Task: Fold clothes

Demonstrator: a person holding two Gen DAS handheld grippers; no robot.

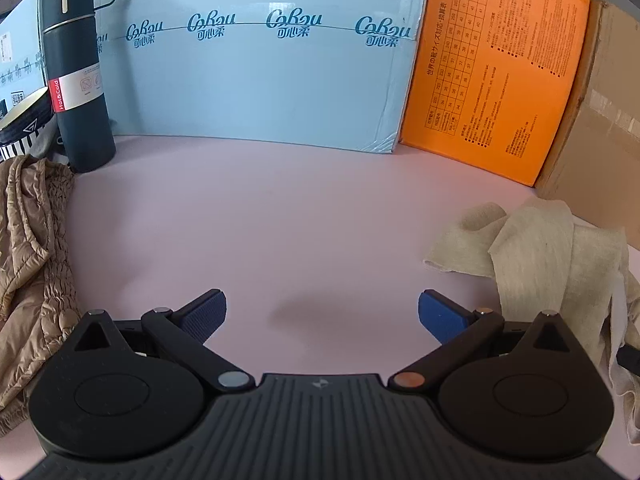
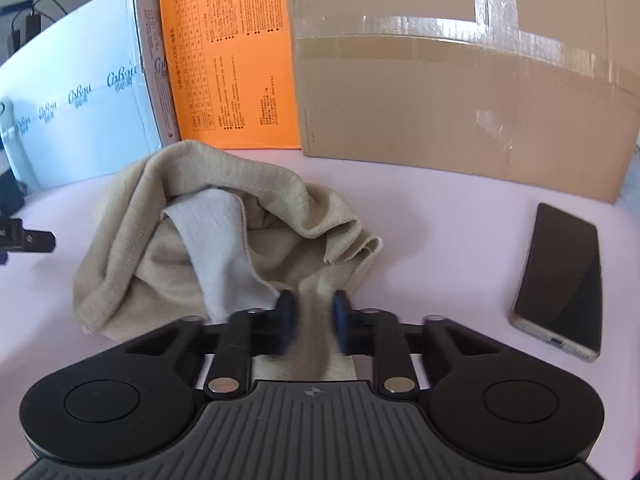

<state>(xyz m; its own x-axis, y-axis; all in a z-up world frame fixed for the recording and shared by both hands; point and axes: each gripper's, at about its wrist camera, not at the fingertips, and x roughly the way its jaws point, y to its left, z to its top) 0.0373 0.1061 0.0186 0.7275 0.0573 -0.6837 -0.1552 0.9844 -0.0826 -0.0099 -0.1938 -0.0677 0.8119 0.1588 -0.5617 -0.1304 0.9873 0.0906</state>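
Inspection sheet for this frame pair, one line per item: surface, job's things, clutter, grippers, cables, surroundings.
Surface: pale pink table.
Job's things: beige garment crumpled; quilted tan jacket bunched at table edge.
Clutter: dark flask, phone.
Grippers: left gripper open, holding nothing; right gripper shut on beige garment.
Cables: dark cable behind white box.
Surroundings: white box, orange box, cardboard box.
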